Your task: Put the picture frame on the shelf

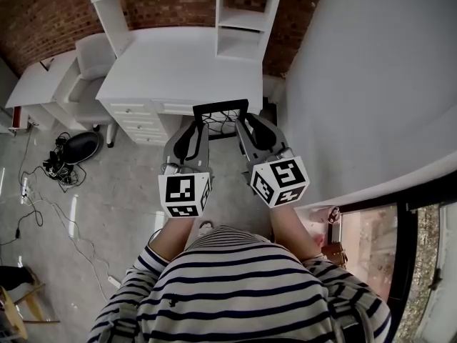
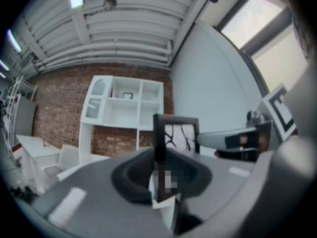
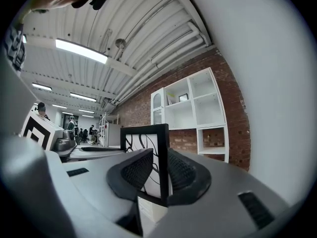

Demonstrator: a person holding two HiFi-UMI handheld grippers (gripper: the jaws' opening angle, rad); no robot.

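A black picture frame (image 1: 221, 108) with a white, branch-patterned picture hangs upright in the air between my two grippers. My left gripper (image 1: 201, 124) is shut on its left edge and my right gripper (image 1: 243, 126) on its right edge. In the left gripper view the frame (image 2: 181, 133) rises out of the left gripper (image 2: 161, 175), whose pads clamp the edge. The right gripper view shows the frame (image 3: 144, 144) pinched in the right gripper (image 3: 161, 175). The white shelf unit (image 1: 243, 18) stands on a white desk (image 1: 178, 70) ahead, against a brick wall; it is also visible as the shelf (image 2: 124, 104) and the shelf (image 3: 191, 104).
A grey-white wall (image 1: 371, 84) runs close along my right. A low white table (image 1: 39, 84) and a pale chair (image 1: 93, 56) stand left of the desk. Cables and a black round object (image 1: 77, 147) lie on the floor at left. A window (image 1: 371, 241) is at lower right.
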